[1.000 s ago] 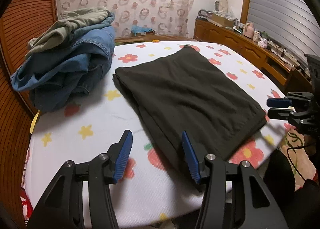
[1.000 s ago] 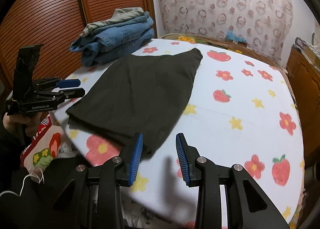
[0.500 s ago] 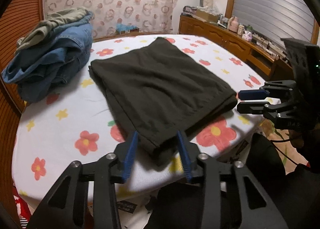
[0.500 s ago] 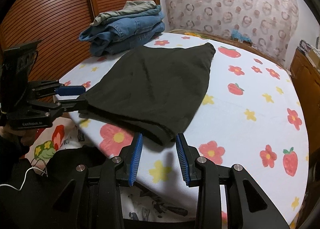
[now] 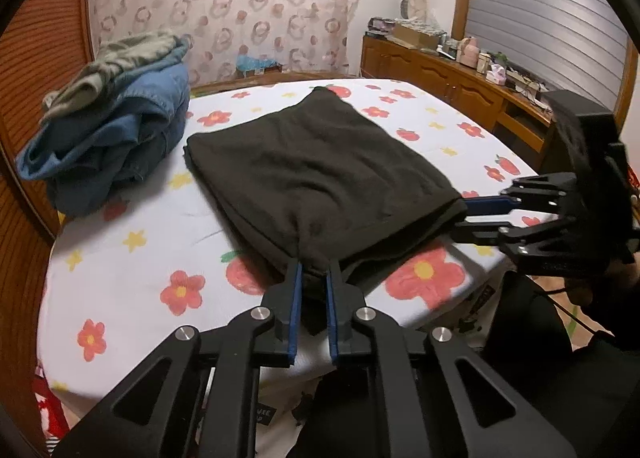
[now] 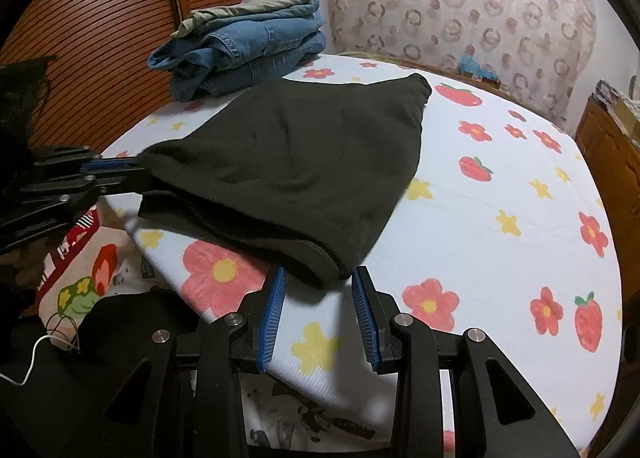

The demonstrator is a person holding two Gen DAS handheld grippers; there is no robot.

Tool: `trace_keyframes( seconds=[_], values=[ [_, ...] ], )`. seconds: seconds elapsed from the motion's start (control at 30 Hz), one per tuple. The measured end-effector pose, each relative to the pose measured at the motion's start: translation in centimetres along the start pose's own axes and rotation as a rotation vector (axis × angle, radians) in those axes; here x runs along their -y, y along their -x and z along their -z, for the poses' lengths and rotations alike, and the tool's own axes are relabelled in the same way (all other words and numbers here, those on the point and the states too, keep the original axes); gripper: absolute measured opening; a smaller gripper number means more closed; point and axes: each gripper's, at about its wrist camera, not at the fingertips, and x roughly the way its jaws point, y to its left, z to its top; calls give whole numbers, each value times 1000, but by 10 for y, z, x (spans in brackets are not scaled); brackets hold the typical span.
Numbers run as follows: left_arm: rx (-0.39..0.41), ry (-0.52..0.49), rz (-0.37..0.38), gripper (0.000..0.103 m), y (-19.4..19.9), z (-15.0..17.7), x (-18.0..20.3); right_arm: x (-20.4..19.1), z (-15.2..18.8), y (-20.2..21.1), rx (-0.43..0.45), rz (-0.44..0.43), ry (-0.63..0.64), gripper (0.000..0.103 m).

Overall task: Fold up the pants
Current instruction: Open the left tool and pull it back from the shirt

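left gripper [image 5: 311, 278] is clamped on the pants [image 5: 320, 173] at the bed's [image 6: 500, 242] near edge; right gripper [image 6: 318, 300] gapes around the other corner, gripping nothing, so lifting now could skew the fold.

Bare flowered sheet [image 6: 500, 193] right of dark pants [image 6: 288, 161]; jeans stack [image 6: 248, 45] blocking far left corner

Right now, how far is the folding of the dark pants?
Done: the dark pants already lie folded into a flat, layered panel on the flowered sheet, beside a stack of folded jeans. In hand: the left gripper is shut on the near left corner, while the right gripper is open with the near right corner between its fingers. Left: close the right gripper, then probably fold the near edge toward the far end.
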Motion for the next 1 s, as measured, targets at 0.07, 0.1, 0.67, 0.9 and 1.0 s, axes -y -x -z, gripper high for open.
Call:
trace_keyframes(
  seconds=[0.07, 0.1, 0.67, 0.9, 1.0],
  values=[
    [2, -6, 2, 12, 5, -1, 2, 1, -1, 0, 10, 13, -9, 36],
    [1, -9, 1, 12, 6, -1, 2, 3, -2, 1, 19, 17, -18, 36],
    [-49, 58, -11, 23, -3, 7, -8, 9, 3, 4, 49, -2, -56, 36],
    [-24, 79, -50, 41, 6, 2, -14, 5, 4, 20, 79, -27, -44, 36],
    [-12, 93, -58, 51, 8, -1, -19, 3, 2, 26, 97, -29, -36, 36]
  ],
)
